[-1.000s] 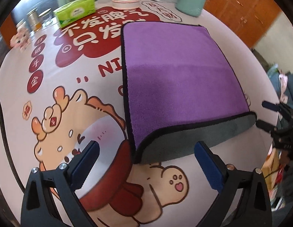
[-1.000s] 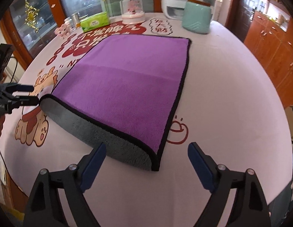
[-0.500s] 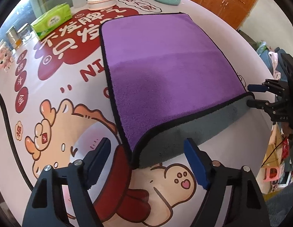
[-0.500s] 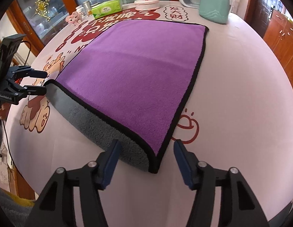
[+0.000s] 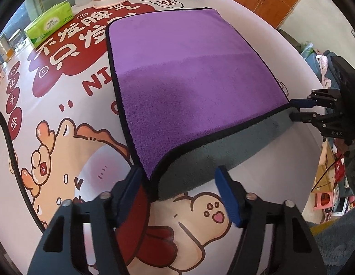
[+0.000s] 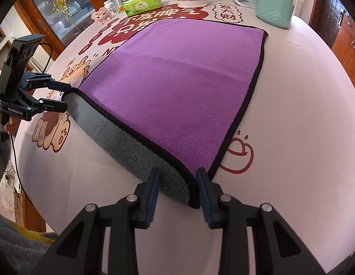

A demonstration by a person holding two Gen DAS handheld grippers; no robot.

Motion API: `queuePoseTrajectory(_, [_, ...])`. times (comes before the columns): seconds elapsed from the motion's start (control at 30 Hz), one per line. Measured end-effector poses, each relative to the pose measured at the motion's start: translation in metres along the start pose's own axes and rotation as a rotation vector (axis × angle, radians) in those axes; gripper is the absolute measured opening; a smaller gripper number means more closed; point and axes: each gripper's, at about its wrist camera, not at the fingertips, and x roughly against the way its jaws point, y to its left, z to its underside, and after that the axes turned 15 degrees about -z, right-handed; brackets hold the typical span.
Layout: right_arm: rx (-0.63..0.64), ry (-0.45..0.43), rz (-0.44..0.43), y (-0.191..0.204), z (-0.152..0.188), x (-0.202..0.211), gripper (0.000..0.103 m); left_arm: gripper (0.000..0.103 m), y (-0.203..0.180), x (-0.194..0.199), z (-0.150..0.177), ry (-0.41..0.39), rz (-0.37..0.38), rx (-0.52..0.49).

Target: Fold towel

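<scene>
Left wrist view, one purple towel (image 5: 191,73) flat on the tablecloth (image 5: 63,114), two grippers, left gripper (image 5: 179,191) and right gripper (image 6: 178,194) both apart, each straddling a near corner, not pinching yet

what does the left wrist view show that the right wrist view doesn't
Only the left wrist view shows the left gripper up close, open around the near left corner of the purple towel with grey underside, plus a black cable on the table.

Only the right wrist view shows the right gripper up close, open astride the right corner, and a pink figurine.

Both show the towel, the green tissue pack and the mint green container.
</scene>
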Motion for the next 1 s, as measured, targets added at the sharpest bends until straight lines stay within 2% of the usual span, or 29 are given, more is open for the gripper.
queuePoseTrajectory(0.17, [-0.004, -0.004, -0.002, 0.0, 0.0, 0.001, 0.022, 0.056, 0.002, -0.001, -0.002, 0.01, 0.012, -0.002])
queuePoseTrajectory(0.37, [0.001, -0.007, 0.007, 0.001, 0.0, 0.003, 0.017, 0.054, 0.005, -0.013, -0.008, 0.043, 0.04, -0.01])
queuePoseTrajectory(0.4, [0.002, -0.008, 0.008, 0.001, 0.0, 0.003, 0.017, 0.051, 0.007, -0.015, -0.006, 0.048, 0.043, -0.01])
queuePoseTrajectory(0.47, [0.002, -0.009, 0.011, 0.001, 0.001, 0.003, 0.016, 0.031, 0.012, -0.019, -0.011, 0.056, 0.043, -0.005])
queuePoseTrajectory(0.57, [0.0, -0.011, 0.017, 0.001, 0.001, 0.003, 0.014, 0.02, 0.015, -0.02, -0.012, 0.061, 0.036, 0.004])
queuePoseTrajectory(0.8, [0.004, -0.016, 0.035, 0.003, 0.001, 0.005, 0.01, 0.011, 0.009, -0.012, -0.009, 0.052, 0.005, -0.042])
queuePoseTrajectory(1.0, [0.019, -0.023, 0.088, 0.012, 0.0, 0.006, 0.005, 0.006, -0.004, -0.004, -0.009, 0.037, -0.084, -0.06])
